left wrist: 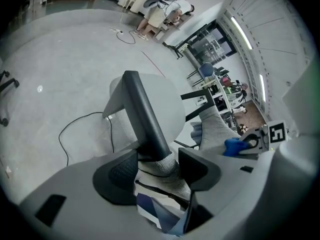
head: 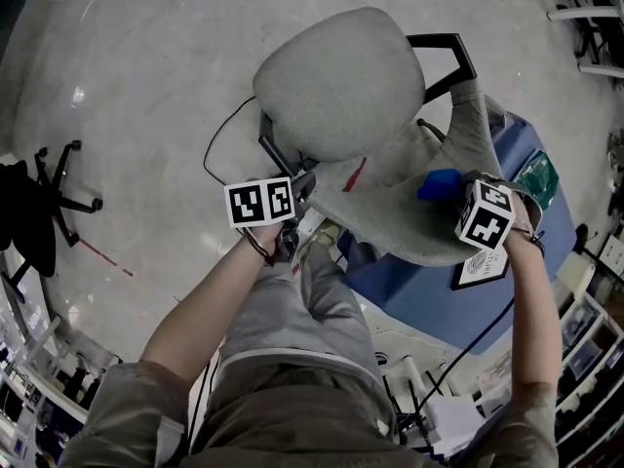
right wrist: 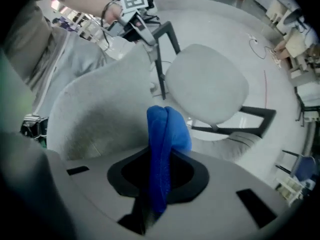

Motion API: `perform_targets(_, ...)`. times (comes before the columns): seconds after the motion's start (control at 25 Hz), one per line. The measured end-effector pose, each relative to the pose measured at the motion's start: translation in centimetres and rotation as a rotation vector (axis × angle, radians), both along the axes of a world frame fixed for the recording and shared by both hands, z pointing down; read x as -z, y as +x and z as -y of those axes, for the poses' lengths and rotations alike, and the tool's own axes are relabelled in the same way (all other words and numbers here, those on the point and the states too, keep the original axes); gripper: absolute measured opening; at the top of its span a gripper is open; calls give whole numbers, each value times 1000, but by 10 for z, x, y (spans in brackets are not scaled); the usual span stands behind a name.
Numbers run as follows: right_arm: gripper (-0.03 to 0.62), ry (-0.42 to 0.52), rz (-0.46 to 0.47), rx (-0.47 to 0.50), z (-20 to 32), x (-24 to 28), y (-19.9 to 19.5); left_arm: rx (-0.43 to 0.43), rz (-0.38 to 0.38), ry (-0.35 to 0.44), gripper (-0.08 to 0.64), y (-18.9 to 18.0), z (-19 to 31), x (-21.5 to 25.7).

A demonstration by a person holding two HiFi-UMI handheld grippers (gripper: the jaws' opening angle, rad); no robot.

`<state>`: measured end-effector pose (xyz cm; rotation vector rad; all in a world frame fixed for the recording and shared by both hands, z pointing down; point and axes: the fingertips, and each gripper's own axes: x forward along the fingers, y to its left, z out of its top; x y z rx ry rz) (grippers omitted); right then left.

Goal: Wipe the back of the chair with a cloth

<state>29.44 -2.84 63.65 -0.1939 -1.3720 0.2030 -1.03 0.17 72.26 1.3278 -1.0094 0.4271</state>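
Note:
A grey office chair stands below me, its seat [head: 341,76] beyond its curved backrest [head: 390,222]. My right gripper [head: 450,189] is shut on a folded blue cloth [right wrist: 162,144], which lies against the backrest's grey fabric [right wrist: 100,119] near its right end. My left gripper [left wrist: 157,166] is at the chair's left side. The dark armrest bar [left wrist: 145,119] runs between its jaws, and a narrow gap shows beside the right pad. The cloth [left wrist: 232,145] also shows in the left gripper view, at the far right.
A blue box [head: 551,217] sits under the chair's right side. A black cable [head: 219,144] loops over the pale floor on the left. Another black chair [head: 39,213] stands at the far left. Shelves and clutter line the lower right edge.

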Motion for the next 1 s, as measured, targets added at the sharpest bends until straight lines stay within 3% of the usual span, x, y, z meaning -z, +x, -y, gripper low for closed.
perform_targets(0.16,86,254,-60,-31,65,1,25,-10,-3,-8,270,1,-1,0)
perform_targets(0.24,86,292,-92,-5,72,-5,28,-12,-6,-9,273,1,-1,0)
perform_targets(0.36,86,196,-120,-4,46,-18,22,-14,-8,-5,273,1,-1,1)
perform_targets(0.6,86,-94,-54,-5,-27,-31,-31,-13,-14,-2,275,-2,-2,1)
perform_targets(0.76,84,-254,143,-39,-75,-29,-107,-12,-17,0,275,-1,-2,1)
perform_targets(0.88,84,-276,334,-42,-85,-13,-173,-17,-20,2,276,0,-2,1)
perform_targets(1.0,84,-263,404,12,-88,-5,-206,-17,-21,4,276,0,-1,1)
